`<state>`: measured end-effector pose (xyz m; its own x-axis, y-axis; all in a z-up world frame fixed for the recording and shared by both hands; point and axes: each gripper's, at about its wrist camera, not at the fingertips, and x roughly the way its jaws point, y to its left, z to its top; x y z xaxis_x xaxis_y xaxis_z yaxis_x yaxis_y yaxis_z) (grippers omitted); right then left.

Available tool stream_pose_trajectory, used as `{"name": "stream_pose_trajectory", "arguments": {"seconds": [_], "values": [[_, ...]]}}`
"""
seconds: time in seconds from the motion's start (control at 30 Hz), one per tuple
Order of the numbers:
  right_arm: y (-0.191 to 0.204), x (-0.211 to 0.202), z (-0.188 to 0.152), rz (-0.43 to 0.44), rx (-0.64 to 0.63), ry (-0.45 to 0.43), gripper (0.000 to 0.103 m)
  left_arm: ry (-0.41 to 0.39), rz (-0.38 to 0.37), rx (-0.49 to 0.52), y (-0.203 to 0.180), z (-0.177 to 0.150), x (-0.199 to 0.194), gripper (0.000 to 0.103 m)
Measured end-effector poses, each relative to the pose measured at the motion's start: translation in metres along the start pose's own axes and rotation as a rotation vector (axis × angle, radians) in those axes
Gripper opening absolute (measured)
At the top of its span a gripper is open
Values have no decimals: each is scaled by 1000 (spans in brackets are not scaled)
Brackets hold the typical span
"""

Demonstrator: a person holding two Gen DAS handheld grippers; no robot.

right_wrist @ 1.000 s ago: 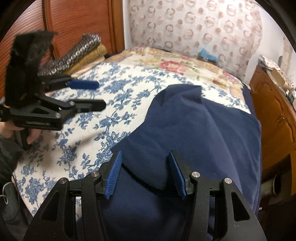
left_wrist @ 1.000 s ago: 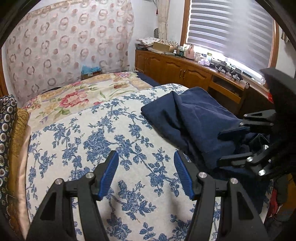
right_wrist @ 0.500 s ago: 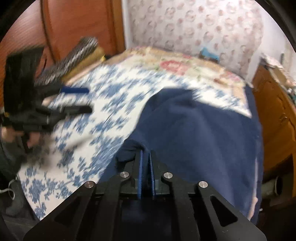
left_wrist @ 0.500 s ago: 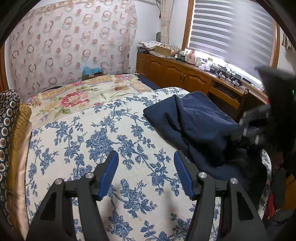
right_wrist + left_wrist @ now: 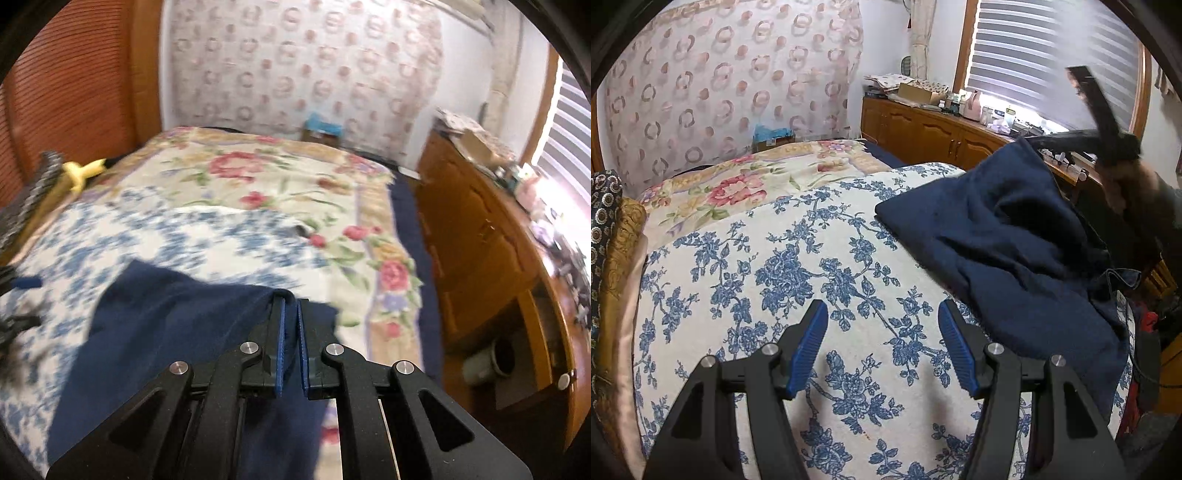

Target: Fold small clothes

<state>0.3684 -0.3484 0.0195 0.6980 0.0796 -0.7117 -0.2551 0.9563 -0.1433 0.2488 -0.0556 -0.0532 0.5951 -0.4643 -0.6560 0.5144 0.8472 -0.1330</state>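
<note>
My right gripper (image 5: pixel 290 317) pinches a navy garment's (image 5: pixel 1004 236) edge, lifting it off the blue-floral bedspread (image 5: pixel 775 266), while my left gripper (image 5: pixel 882 343) hovers half-open and empty beside wooden cabinets (image 5: pixel 923 129) under blinds (image 5: pixel 1052 55).

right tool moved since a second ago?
Yes. The right tool, shut on the navy garment, has risen above the floral bedspread, toward the wooden cabinets.

left wrist: down across bed (image 5: pixel 775 258) toward window | right wrist: blurred, seemingly toward headboard wall | shared: bed
</note>
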Motion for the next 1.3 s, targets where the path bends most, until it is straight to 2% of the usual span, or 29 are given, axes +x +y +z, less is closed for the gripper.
{"name": "stream_pose_trajectory", "arguments": {"seconds": [0.13,0.23,0.33,0.37,0.4,0.5,0.67,0.87,1.3], "values": [[-22,29,2,-23,21,42,3,12,1,-2,1,-1,3,62],[-31,55,-3,-33,41,110,4,12,0,2,0,-1,3,62],[-37,61,-6,-78,62,128,22,13,0,1,-1,-2,3,62],[-40,59,-6,-91,80,124,32,15,1,1,-1,-1,4,62],[-46,54,-7,-80,111,115,34,16,2,2,-1,-1,5,62],[-53,37,-12,-79,157,101,34,16,1,3,-2,-2,5,62],[-28,7,-33,61,148,126,34,14,3,11,-3,-3,6,62],[3,-40,-59,128,116,110,34,15,0,30,-11,-4,6,62],[26,-74,-153,171,163,175,34,25,-5,76,-49,-3,-4,62]]}}
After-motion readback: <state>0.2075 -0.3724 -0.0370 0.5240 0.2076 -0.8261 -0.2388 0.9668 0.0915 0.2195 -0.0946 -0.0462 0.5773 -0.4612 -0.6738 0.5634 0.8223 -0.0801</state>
